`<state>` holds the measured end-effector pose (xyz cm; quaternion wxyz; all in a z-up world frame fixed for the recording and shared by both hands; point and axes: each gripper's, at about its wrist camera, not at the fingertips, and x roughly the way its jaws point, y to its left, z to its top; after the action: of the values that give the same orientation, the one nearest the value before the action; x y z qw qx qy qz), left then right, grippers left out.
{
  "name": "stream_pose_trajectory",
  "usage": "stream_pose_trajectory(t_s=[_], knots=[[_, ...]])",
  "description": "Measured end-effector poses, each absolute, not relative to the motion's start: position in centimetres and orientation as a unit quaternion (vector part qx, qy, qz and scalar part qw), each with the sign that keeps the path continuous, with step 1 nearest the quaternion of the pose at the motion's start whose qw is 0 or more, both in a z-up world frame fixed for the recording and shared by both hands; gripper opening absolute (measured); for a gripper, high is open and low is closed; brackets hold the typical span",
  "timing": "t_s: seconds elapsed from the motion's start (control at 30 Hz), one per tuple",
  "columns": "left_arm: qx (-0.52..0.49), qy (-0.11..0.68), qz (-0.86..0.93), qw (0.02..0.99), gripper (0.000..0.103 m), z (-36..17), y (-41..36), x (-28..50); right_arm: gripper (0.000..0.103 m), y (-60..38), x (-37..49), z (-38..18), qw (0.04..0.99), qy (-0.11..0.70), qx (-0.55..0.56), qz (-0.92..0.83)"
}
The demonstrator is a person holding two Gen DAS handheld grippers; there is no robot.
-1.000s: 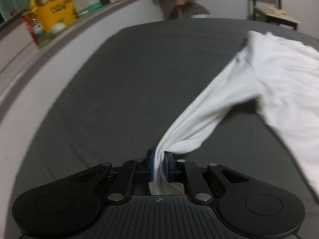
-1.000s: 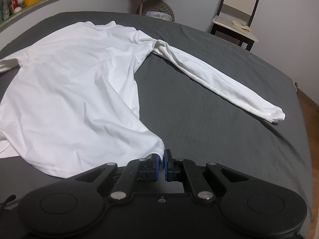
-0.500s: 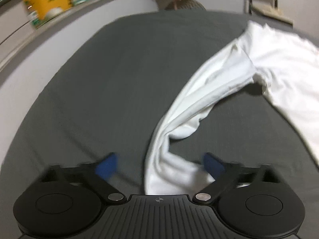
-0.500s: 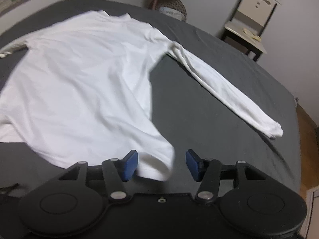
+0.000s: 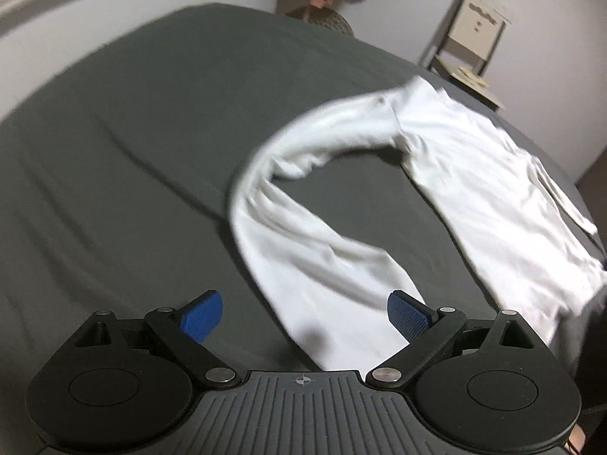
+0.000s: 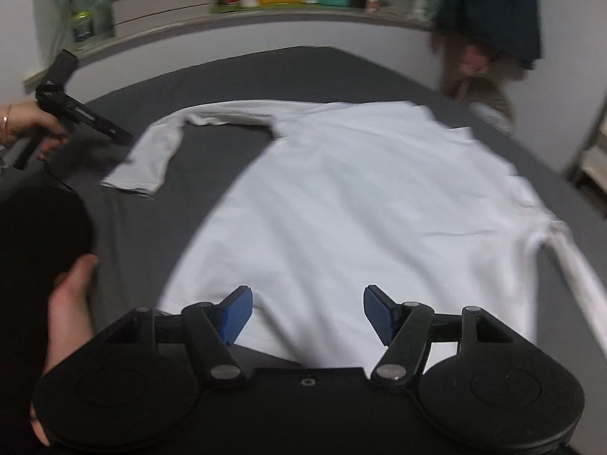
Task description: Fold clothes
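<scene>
A white long-sleeved shirt (image 6: 360,197) lies spread on the dark grey bed (image 6: 303,72). In the left wrist view its sleeve (image 5: 315,250) curves from the shoulder down to the cuff, which lies between the blue pads of my left gripper (image 5: 305,318). That gripper is open and holds nothing. My right gripper (image 6: 305,314) is open too, hovering over the shirt's hem with nothing in it. The right wrist view also shows the left gripper (image 6: 76,113) in a hand beside the sleeve's cuff (image 6: 132,182).
A grey ledge (image 6: 265,19) with a yellow box and other clutter runs behind the bed. A light wooden chair (image 5: 470,49) stands at the far corner by the wall. A hand (image 6: 72,314) shows at the lower left of the right wrist view.
Both grippers opened and let go of the shirt: the left dropped the sleeve, the right dropped the hem corner. Both views have since swung around over the bed.
</scene>
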<state>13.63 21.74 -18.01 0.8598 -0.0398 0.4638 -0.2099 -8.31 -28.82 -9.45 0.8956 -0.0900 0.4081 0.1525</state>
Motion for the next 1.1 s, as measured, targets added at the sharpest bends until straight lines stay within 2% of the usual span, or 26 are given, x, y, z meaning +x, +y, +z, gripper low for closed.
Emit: stream_pose_trajectory(t_s=[0.07, 0.17, 0.2, 0.23, 0.27, 0.3, 0.33, 0.6, 0.8, 0.9, 1.0, 1.07, 1.1], knots=[[-0.030, 0.474, -0.210, 0.855, 0.078, -18.8, 20.5, 13.6, 0.064, -27.3, -7.5, -10.5, 0.890, 0.410, -0.096, 0.173], [-0.025, 0.476, -0.192, 0.858, 0.065, -19.6, 19.5, 13.6, 0.064, -25.1, -7.2, -11.9, 0.880, 0.414, -0.116, 0.202], [-0.040, 0.473, -0.193, 0.859, 0.057, -19.7, 19.7, 13.7, 0.064, -24.4, -7.4, -12.2, 0.876, 0.414, -0.124, 0.214], [-0.055, 0.470, -0.193, 0.859, 0.038, -19.7, 19.8, 13.7, 0.064, -23.7, -7.7, -12.3, 0.874, 0.411, -0.130, 0.225], [-0.068, 0.474, -0.192, 0.857, 0.010, -19.8, 20.1, 13.7, 0.064, -23.1, -7.9, -12.5, 0.871, 0.409, -0.136, 0.235], [-0.082, 0.477, -0.191, 0.854, 0.000, -19.8, 20.5, 13.8, 0.064, -22.6, -8.2, -12.6, 0.869, 0.409, -0.140, 0.242], [-0.085, 0.482, -0.190, 0.851, 0.000, -19.9, 20.7, 13.8, 0.064, -22.1, -8.3, -12.9, 0.866, 0.409, -0.146, 0.249], [0.076, 0.475, -0.111, 0.869, 0.000, -16.4, 24.1, 16.1, 0.064, -21.0, -9.0, -14.0, 0.859, 0.411, -0.155, 0.262], [0.138, 0.486, -0.046, 0.862, 0.000, -14.8, 28.7, 20.3, 0.064, -20.0, -9.5, -14.7, 0.854, 0.404, -0.174, 0.279], [0.160, 0.495, -0.047, 0.853, 0.000, -16.1, 28.4, 21.5, 0.064, -19.0, -9.9, -15.1, 0.850, 0.397, -0.197, 0.284], [0.166, 0.495, -0.039, 0.852, 0.000, -17.5, 28.2, 22.1, 0.059, -18.4, -9.9, -15.5, 0.854, 0.388, -0.204, 0.279], [0.150, 0.489, -0.032, 0.859, 0.000, -18.0, 28.7, 22.2, 0.043, -18.1, -9.8, -15.8, 0.857, 0.388, -0.193, 0.279], [0.142, 0.486, -0.029, 0.862, 0.000, -18.2, 29.0, 22.2, 0.038, -18.0, -9.7, -16.1, 0.858, 0.391, -0.191, 0.275]])
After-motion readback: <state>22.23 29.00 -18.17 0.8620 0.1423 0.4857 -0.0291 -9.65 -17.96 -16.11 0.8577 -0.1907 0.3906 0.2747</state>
